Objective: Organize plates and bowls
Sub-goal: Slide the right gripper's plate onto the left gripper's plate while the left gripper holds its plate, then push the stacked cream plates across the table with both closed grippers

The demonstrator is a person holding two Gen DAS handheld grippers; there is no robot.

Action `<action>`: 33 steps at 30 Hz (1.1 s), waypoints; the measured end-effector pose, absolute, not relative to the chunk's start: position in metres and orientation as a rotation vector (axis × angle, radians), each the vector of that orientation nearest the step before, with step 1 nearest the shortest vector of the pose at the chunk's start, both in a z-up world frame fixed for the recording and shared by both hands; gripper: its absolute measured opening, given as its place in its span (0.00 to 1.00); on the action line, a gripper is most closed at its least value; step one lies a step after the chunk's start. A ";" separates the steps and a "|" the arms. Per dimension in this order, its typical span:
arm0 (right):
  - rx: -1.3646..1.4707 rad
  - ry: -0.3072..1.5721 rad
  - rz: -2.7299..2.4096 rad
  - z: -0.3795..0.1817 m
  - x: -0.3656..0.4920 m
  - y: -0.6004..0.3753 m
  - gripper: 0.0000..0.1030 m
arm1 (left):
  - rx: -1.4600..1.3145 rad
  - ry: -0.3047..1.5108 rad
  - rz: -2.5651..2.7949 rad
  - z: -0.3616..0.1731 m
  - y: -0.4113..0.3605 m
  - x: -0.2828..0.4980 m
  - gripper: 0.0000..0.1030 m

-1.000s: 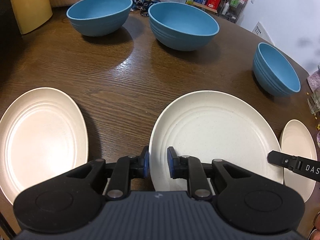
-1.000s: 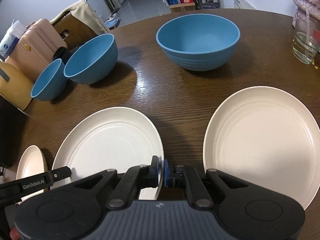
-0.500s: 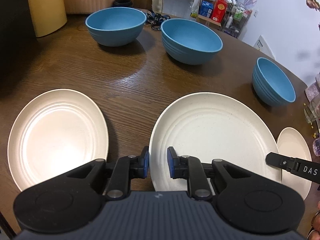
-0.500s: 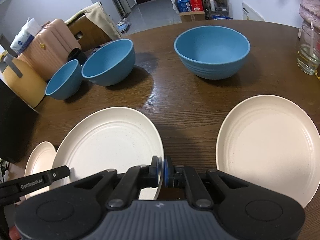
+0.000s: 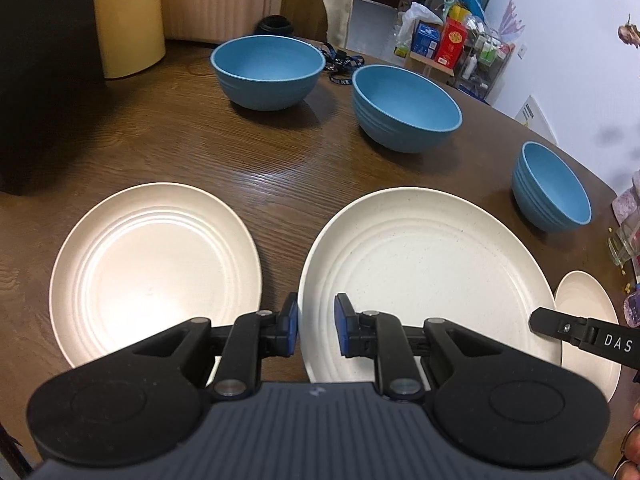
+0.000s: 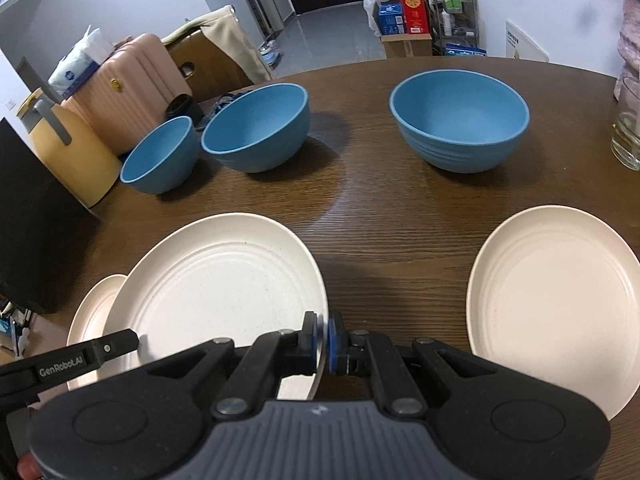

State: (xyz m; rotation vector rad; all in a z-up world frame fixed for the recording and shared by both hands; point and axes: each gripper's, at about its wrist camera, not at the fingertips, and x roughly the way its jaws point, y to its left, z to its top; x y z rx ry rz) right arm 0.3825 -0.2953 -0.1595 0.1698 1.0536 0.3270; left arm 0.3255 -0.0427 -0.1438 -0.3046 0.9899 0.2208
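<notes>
Both wrist views now take in more of the surface (image 5: 280,152) than a sec ago: bowls sit lower in frame, more room behind shows, and the big plate (image 5: 424,280) keeps its place vs the fingers, so plate reads as lifted w/ both grippers. Left gripper (image 5: 316,330): fingers straddle the plate's near-left rim, blue pads (image 5: 289,326) either side; gap visible but nearly shut, judged clamped on the rim. Right gripper (image 6: 323,338): fingers pinched tight on the same plate's right rim (image 6: 316,320); its tip shows at the right edge of left view. Plate held roughly level between the two, above the surface, a shadow under it. Key relation: second plate (image 5: 152,272) lies flat to the left of the held one, just beside it, nearer the left hand; small plate (image 5: 588,320) partly under the held plate's right edge; another plate (image 6: 556,304) off to the right. 3 blue bowls (image 5: 268,72) well beyond, apart from each other. Likely next: carry sideways to stack on a neighbour.
</notes>
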 end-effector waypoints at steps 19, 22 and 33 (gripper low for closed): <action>0.148 1.056 0.390 -0.151 0.368 -0.235 0.06 | -0.319 0.964 0.281 -0.128 0.014 0.292 0.18; 0.146 1.058 0.399 -0.150 0.365 -0.221 0.06 | -0.320 0.964 0.291 -0.127 0.026 0.287 0.18; 0.129 1.061 0.421 -0.146 0.356 -0.172 0.06 | -0.319 0.967 0.316 -0.124 0.070 0.268 0.18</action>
